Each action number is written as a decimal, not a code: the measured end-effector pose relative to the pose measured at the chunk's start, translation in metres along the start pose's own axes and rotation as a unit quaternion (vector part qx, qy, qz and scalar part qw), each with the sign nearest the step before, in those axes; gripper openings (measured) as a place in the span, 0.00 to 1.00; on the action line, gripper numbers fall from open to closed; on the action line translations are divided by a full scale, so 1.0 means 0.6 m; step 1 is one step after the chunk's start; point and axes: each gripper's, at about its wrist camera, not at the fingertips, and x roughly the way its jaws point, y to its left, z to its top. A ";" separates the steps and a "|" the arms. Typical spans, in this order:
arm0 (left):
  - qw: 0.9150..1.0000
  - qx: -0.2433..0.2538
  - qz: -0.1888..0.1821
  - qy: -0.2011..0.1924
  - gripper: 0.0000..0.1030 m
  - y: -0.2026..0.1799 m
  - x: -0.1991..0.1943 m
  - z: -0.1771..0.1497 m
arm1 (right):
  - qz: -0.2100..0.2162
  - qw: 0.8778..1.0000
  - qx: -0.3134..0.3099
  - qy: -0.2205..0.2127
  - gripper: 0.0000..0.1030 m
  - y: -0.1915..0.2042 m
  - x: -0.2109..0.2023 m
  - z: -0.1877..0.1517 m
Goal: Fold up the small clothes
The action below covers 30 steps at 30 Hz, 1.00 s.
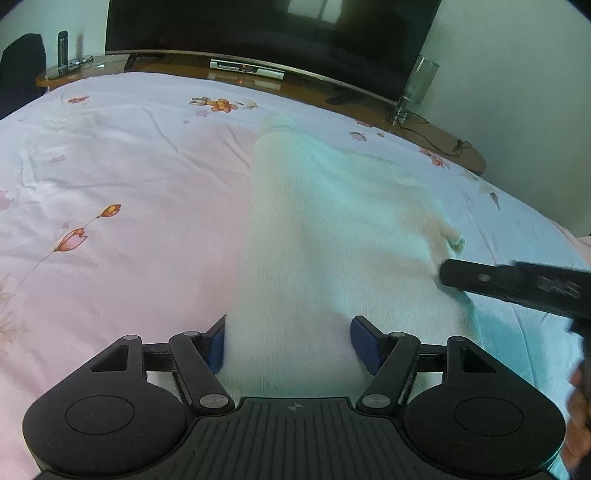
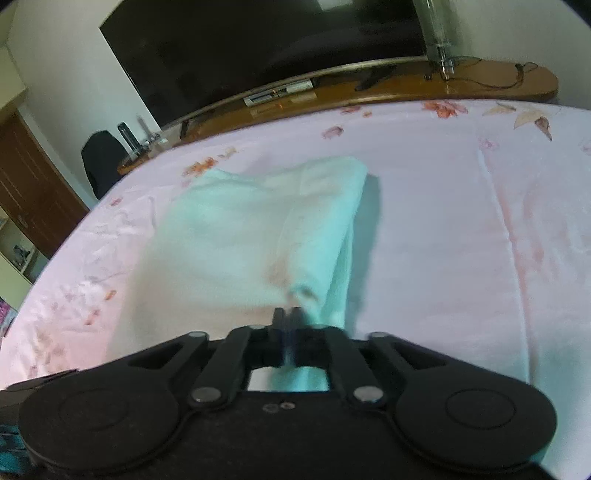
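Note:
A small white knitted garment [image 1: 325, 229] lies on the floral bedsheet [image 1: 110, 177], partly folded lengthwise. My left gripper [image 1: 288, 343] is open, its blue pads on either side of the garment's near end, low over it. My right gripper [image 2: 287, 317] is shut on an edge of the garment [image 2: 258, 236] and holds a fold of it lifted along the right side. The right gripper also shows in the left wrist view [image 1: 517, 284] at the garment's right edge.
A wooden shelf [image 1: 258, 79] runs along the far edge of the bed with a large dark TV [image 1: 266, 26], a set-top box [image 1: 247, 68], a glass vase [image 1: 421, 81] and cables. A dark chair [image 2: 101, 160] stands at the left.

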 end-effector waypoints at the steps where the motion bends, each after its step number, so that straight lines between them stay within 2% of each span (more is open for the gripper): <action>1: 1.000 0.001 0.001 0.002 0.65 -0.001 -0.001 0.000 | 0.002 1.000 -0.008 -0.009 0.19 0.009 -0.014 -0.006; 4: 1.000 0.003 0.004 0.003 0.65 -0.003 -0.006 -0.003 | 0.005 1.000 -0.024 -0.011 0.19 0.022 -0.038 -0.027; 9: 1.000 0.009 0.007 0.005 0.65 -0.005 -0.010 -0.004 | -0.022 0.999 -0.008 0.027 0.16 0.004 -0.030 -0.072; 12: 1.000 0.012 0.011 0.004 0.66 -0.006 -0.012 -0.006 | -0.034 0.999 0.009 0.031 0.20 -0.004 -0.038 -0.082; 14: 1.000 0.020 0.016 0.003 0.76 -0.011 -0.017 -0.008 | -0.033 0.999 0.017 0.035 0.20 -0.006 -0.045 -0.085; 15: 0.999 0.027 0.016 0.003 0.86 -0.014 -0.020 -0.011 | -0.032 0.999 0.021 0.033 0.20 -0.005 -0.052 -0.085; 16: 0.999 0.034 0.017 0.001 0.90 -0.018 -0.024 -0.013 | -0.030 0.999 0.022 0.032 0.20 -0.003 -0.059 -0.086; 19: 0.999 0.051 0.018 -0.003 0.90 -0.026 -0.031 -0.018 | -0.032 0.999 0.019 0.028 0.23 0.001 -0.070 -0.090; 26: 0.999 0.034 0.017 0.005 0.90 -0.018 -0.033 -0.023 | -0.025 0.999 0.038 0.025 0.21 0.005 -0.063 -0.101; 30: 0.999 0.035 0.017 0.002 0.90 -0.014 -0.039 -0.030 | -0.026 0.998 0.042 0.038 0.14 0.009 -0.050 -0.102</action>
